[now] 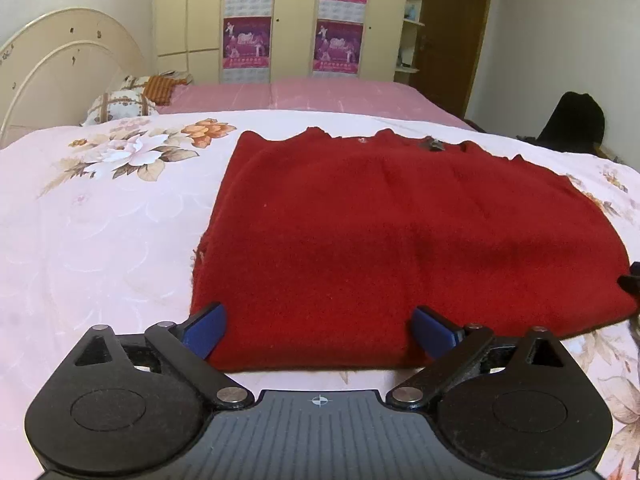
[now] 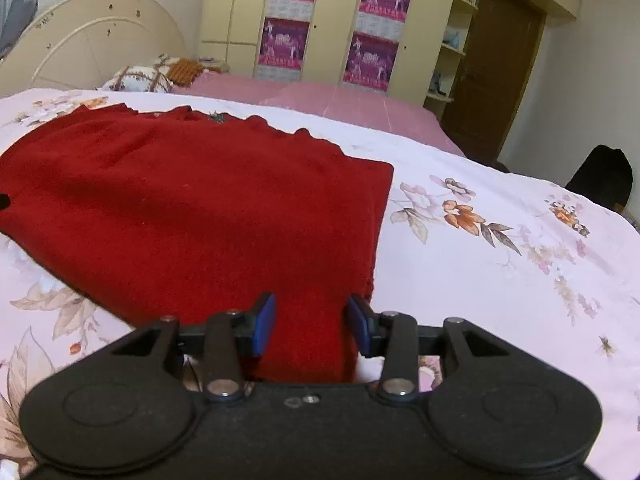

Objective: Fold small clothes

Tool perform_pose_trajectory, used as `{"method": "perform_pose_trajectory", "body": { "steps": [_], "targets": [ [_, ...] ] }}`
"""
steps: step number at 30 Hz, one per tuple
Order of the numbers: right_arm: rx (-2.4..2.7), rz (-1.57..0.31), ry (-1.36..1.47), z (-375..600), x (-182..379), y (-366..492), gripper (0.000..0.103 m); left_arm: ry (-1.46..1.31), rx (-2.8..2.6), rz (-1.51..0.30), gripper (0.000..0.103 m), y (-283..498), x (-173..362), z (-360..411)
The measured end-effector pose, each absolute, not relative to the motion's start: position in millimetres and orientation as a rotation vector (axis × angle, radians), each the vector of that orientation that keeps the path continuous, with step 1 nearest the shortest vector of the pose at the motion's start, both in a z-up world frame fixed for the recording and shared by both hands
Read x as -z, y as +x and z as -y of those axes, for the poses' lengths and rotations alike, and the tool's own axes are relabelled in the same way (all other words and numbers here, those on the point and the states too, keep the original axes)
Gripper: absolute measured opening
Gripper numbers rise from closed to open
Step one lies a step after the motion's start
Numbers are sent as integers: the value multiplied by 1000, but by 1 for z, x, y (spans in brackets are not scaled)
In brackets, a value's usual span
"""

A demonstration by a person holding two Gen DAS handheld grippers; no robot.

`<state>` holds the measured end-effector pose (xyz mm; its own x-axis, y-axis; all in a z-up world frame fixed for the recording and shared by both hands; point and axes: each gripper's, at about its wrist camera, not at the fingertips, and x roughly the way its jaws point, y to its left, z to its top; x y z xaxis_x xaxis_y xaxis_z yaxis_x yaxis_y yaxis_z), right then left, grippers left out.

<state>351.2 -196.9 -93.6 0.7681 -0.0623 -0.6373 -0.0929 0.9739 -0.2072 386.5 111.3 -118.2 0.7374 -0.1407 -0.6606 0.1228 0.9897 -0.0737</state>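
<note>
A red knitted garment (image 1: 392, 232) lies flat on the floral bedspread (image 1: 100, 220), its scalloped edge at the far side. My left gripper (image 1: 316, 332) is open wide, its blue pads on either side of the garment's near left edge. In the right wrist view the garment (image 2: 192, 208) fills the left half. My right gripper (image 2: 310, 326) is open, its blue pads (image 2: 264, 324) straddling the near right corner of the cloth, with a gap still showing on the right. The tip of the right gripper shows at the left view's right edge (image 1: 630, 278).
A cream headboard (image 1: 60, 64) and patterned pillows (image 1: 120, 106) are at the far left. A pink sheet (image 1: 312, 94) covers the far part of the bed. Wardrobes with posters (image 1: 296, 20) and a brown door (image 2: 492, 68) stand behind. A dark object (image 2: 604, 180) sits right of the bed.
</note>
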Motion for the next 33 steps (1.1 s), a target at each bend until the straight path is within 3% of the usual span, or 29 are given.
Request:
{"method": "perform_pose_trajectory", "body": {
  "steps": [12, 18, 21, 24, 25, 26, 29, 33],
  "targets": [
    [2, -719, -240, 203, 94, 341, 43, 32, 149, -740, 98, 378, 119, -106],
    [1, -732, -150, 217, 95, 344, 50, 27, 149, -760, 98, 375, 110, -108],
    [-29, -722, -82, 221, 76, 334, 40, -20, 147, -727, 98, 355, 93, -119],
    [-77, -659, -18, 220, 58, 314, 30, -224, 173, -731, 98, 339, 91, -139],
    [-95, -646, 8, 220, 54, 311, 19, -317, 179, -738, 89, 336, 96, -146],
    [-108, -642, 34, 218, 50, 310, 16, -434, 178, -751, 73, 336, 103, -153],
    [-138, -623, 60, 202, 41, 313, 16, -836, 175, -762, 69, 334, 140, -174],
    [-206, -611, 31, 177, 36, 320, 18, -988, 171, -663, 69, 338, 156, -186]
  ]
}}
